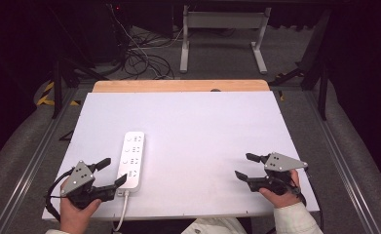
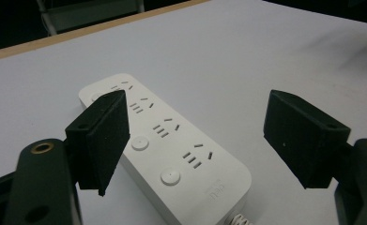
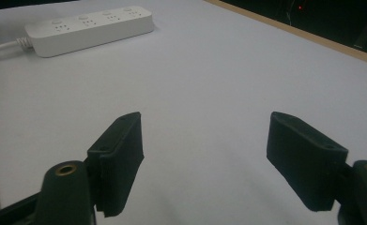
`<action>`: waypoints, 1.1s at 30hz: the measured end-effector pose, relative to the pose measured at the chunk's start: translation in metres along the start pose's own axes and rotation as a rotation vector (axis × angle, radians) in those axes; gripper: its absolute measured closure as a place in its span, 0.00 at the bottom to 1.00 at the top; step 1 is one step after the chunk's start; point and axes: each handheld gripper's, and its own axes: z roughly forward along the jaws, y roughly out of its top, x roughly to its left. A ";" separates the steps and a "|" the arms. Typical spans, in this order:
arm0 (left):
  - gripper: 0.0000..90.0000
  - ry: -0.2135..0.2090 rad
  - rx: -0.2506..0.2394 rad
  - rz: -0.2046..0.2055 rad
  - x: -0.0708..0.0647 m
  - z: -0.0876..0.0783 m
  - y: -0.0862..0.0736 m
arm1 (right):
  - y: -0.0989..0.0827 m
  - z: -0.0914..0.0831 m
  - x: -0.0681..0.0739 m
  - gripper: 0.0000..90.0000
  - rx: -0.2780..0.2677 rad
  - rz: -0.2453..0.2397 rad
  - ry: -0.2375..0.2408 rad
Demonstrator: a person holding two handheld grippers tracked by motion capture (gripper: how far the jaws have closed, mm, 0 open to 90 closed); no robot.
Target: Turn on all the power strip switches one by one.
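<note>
Left gripper (image 1: 113, 171) held low in the left hand (image 1: 76, 207), jaws spread wide. Right gripper (image 1: 244, 165) likewise gaping, gripped by the right hand (image 1: 281, 195), angled inward.

Dim room, grey floor (image 1: 217, 53), tangled cables (image 1: 139, 58)

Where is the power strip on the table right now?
In the high view the power strip lies flat on the near left part of the white table, just beside the open left gripper, with its cord running off the near edge.
</note>
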 end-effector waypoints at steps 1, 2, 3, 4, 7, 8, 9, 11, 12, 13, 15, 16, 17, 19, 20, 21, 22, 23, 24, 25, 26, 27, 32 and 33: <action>0.26 0.004 0.003 0.013 0.000 0.000 0.000 | 0.000 0.000 0.000 0.31 -0.001 -0.002 0.002; 0.26 0.004 0.003 0.009 -0.001 0.000 0.000 | 0.000 0.000 0.001 0.31 -0.002 -0.006 0.005; 0.26 0.004 0.003 0.009 -0.001 0.000 0.000 | 0.000 0.000 0.001 0.31 -0.002 -0.006 0.005; 0.26 0.010 0.004 0.021 -0.001 0.000 0.000 | 0.000 0.001 0.001 0.31 -0.001 -0.009 0.014; 0.26 0.023 0.001 0.030 -0.001 0.000 0.000 | 0.000 0.002 0.002 0.35 0.010 -0.019 0.029; 0.26 0.028 0.002 0.032 -0.002 0.000 0.000 | 0.000 0.002 0.002 0.35 0.015 -0.019 0.032; 0.27 0.028 0.002 0.032 -0.002 0.000 0.000 | 0.000 0.002 0.002 0.35 0.015 -0.019 0.032; 0.27 0.040 0.005 0.052 -0.002 0.000 0.000 | 0.000 0.003 0.002 0.36 0.016 -0.018 0.033; 0.27 0.046 0.006 0.053 -0.003 0.000 0.001 | 0.000 0.002 0.002 0.37 0.015 -0.020 0.033; 0.27 0.046 0.006 0.053 -0.003 0.000 0.001 | 0.000 0.002 0.003 0.37 0.012 -0.022 0.033; 0.27 0.054 0.006 0.063 -0.004 0.000 0.002 | 0.000 0.001 0.003 0.38 0.008 -0.022 0.032; 0.27 0.053 0.008 0.073 -0.004 -0.001 0.002 | 0.000 0.001 0.003 0.38 0.007 -0.016 0.036; 0.27 0.053 0.008 0.073 -0.004 -0.001 0.002 | 0.000 0.001 0.003 0.39 0.007 -0.016 0.037; 0.28 0.040 0.007 0.049 -0.002 -0.001 0.003 | 0.000 0.001 0.003 0.39 0.008 -0.015 0.037; 0.28 0.034 0.006 0.033 -0.002 -0.001 0.003 | 0.000 0.001 0.003 0.39 0.008 -0.015 0.039; 0.29 0.027 0.006 0.027 -0.001 -0.001 0.003 | 0.000 0.001 0.003 0.39 0.007 -0.017 0.041; 0.30 0.020 0.010 0.020 -0.001 -0.001 0.004 | 0.000 0.001 0.004 0.40 0.009 -0.017 0.040; 0.31 0.019 0.011 0.013 -0.001 -0.002 0.004 | 0.000 0.002 0.004 0.40 0.010 -0.018 0.042; 0.33 0.020 0.014 0.016 -0.001 -0.002 0.005 | 0.000 0.002 0.004 0.40 0.014 -0.018 0.043; 0.35 0.014 0.015 0.007 -0.001 -0.002 0.005 | 0.000 0.002 0.004 0.40 0.015 -0.017 0.044; 0.38 0.006 0.016 0.004 -0.001 -0.002 0.006 | 0.000 0.003 0.004 0.40 0.017 -0.016 0.047; 0.43 0.004 0.022 0.013 0.000 -0.003 0.007 | 0.000 0.003 0.004 0.42 0.019 -0.010 0.054; 0.58 0.020 0.054 0.020 0.000 -0.003 0.013 | 0.000 0.004 0.004 0.44 0.020 -0.010 0.068; 0.64 0.020 0.061 0.024 0.000 -0.003 0.015 | 0.000 0.004 0.004 0.44 0.022 -0.010 0.068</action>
